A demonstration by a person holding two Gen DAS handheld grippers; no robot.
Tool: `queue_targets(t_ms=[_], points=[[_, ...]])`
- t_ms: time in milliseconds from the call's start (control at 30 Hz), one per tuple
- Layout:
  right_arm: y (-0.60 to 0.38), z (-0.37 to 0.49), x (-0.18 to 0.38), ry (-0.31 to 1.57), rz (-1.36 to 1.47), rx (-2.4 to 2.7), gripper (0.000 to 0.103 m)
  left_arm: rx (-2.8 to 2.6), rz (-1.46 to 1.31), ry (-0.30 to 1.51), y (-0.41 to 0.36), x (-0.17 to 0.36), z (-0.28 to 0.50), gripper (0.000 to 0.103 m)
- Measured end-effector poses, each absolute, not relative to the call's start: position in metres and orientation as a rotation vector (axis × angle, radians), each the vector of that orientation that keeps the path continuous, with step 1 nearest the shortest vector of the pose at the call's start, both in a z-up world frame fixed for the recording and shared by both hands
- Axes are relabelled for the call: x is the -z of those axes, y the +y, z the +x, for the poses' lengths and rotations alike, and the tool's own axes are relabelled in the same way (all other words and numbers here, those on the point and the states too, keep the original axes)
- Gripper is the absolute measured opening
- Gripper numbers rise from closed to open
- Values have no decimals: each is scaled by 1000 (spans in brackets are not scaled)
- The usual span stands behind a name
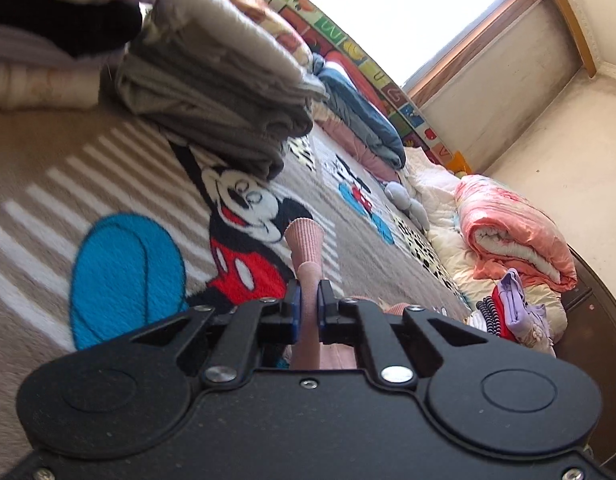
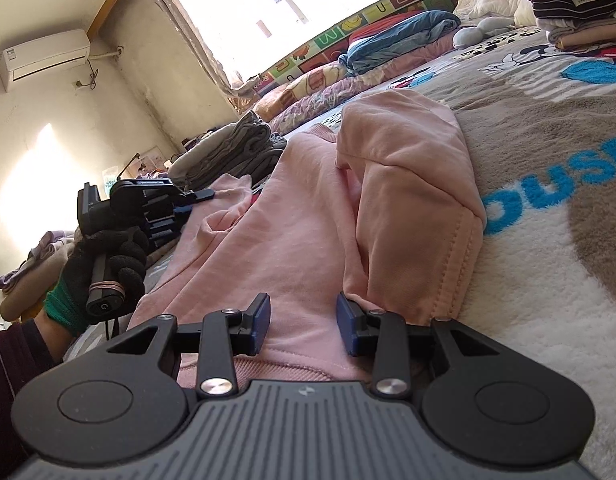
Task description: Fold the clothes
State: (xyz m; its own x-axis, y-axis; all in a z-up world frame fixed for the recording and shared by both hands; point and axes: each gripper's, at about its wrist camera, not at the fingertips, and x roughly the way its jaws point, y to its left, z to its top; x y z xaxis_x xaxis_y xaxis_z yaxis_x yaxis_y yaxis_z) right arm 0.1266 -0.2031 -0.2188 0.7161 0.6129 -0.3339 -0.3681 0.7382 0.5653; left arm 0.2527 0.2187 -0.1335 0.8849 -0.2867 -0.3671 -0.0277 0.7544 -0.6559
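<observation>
Nearest my left camera, my left gripper (image 1: 308,304) has its jaws clamped tight on a ribbed cuff of the pink hoodie (image 1: 303,252), which stands up out of the blue pads (image 1: 295,308). Under it spreads the cartoon-mouse blanket (image 1: 119,184) on the bed. Far left on that blanket sits a stack of folded grey clothes (image 1: 211,92); further right a folded blue garment (image 1: 360,116) lies along the alphabet-patterned mat (image 1: 348,52), and at the far right a rolled pink quilt (image 1: 512,232) rests near the wall.

In my right camera, a gloved hand (image 2: 103,264) at the left holds the left gripper (image 2: 203,196), its tip at the edge of the pink hoodie (image 2: 308,220). The hoodie lies spread across the blanket (image 2: 548,280) in the middle, its hood (image 2: 412,184) bunched up to the right. My right gripper (image 2: 303,320) sits near, over the hoodie's hem, jaws partly open; the fabric lies between the pads (image 2: 261,320), but I cannot tell whether they pinch it. A pile of folded clothes (image 2: 576,4) stands far right.
</observation>
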Motion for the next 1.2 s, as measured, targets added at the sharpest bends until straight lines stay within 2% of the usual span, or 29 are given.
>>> queue_targets(t_ms=[200,400,667,933,967,1000,1067,1100,1133,1200], points=[[-201,125,219,523,476,-569,37,49,-653,347,244,107,203,5],[-200,123,219,512,465,-569,37,-64,-679,303,275,108,166,5],[-198,121,218,511,451,-563,37,-197,-713,330,300,130,125,5],[-197,120,217,515,444,-556,37,-299,-624,473,306,158,117,6],[-197,119,217,516,444,-556,37,-309,-614,499,307,164,119,8],[-197,119,217,517,443,-555,37,-323,-609,517,309,168,119,16],[-196,119,216,519,439,-552,37,-346,-609,519,312,171,116,19],[-196,118,215,521,437,-551,37,-360,-607,508,313,170,113,27],[-196,118,215,523,434,-549,37,-388,-589,495,313,167,110,41],[-196,117,213,529,428,-545,37,-432,-576,472,312,162,104,49]])
